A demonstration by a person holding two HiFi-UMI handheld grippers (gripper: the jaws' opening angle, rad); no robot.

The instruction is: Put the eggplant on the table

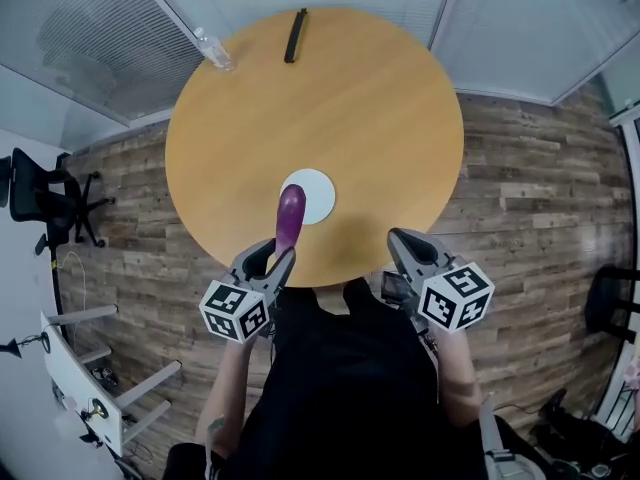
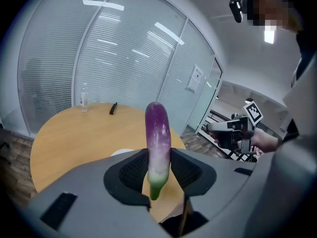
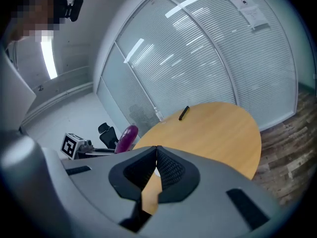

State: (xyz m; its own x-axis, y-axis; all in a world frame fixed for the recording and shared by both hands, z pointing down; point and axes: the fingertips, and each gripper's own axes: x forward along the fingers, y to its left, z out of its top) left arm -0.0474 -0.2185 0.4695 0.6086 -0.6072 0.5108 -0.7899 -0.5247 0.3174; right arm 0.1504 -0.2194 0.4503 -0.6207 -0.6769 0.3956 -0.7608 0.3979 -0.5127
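**Eggplant held in left gripper above the near table edge**

Left gripper (image 1: 281, 259) – jaws clamped on the eggplant (image 1: 290, 216), pads pressing both sides of its pale lower part just above the green stem end. The stem end pokes out on the near side of the jaws; the purple body runs out ahead of the jaws. The eggplant is carried in the air, not resting on anything.

Right gripper (image 1: 403, 240) – jaws closed tip to tip, nothing between them. It sits level with the left gripper, well apart from it, with the person's dark-clothed torso (image 1: 345, 388) behind and between the two.

Round wooden table (image 1: 350, 118) lies ahead of both grippers; its near rim is just under the jaw tips. In the head view the eggplant's purple end overlaps a white round disc (image 1: 318, 196), which lies on the table just ahead of the left gripper.

Far side of the table, well ahead of the left gripper: a clear plastic bottle (image 1: 215, 50) and a slim black bar-shaped object (image 1: 295, 36), too small to name. A black office chair (image 1: 45, 203) stands off to the left gripper's outer side, on the plank floor (image 1: 530, 168).
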